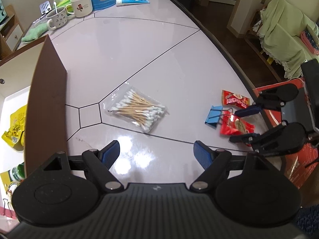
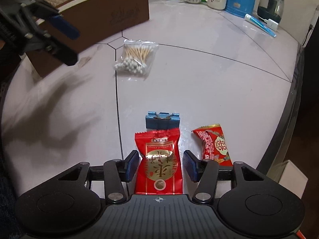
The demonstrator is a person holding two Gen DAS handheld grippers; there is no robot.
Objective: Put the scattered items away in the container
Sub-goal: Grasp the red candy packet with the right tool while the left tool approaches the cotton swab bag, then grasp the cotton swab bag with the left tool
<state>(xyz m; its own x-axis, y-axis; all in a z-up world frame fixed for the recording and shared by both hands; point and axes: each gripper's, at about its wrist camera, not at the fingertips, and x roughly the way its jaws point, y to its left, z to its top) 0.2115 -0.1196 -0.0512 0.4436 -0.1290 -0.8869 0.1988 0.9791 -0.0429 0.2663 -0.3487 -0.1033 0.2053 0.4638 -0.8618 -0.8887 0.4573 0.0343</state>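
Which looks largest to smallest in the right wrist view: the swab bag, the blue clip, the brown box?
1. Brown box, clearly the largest although it stands farthest.
2. Swab bag.
3. Blue clip, which looks smaller than the bag although it lies nearer the camera, so this order is safe.

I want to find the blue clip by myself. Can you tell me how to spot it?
Look at the shiny pale table, at the near edge far from the brown cardboard box. Two red snack packets lie there, and the small blue metal binder clip sits just beyond the bigger packet, touching its top edge. It is the only blue, hard, boxy thing there.
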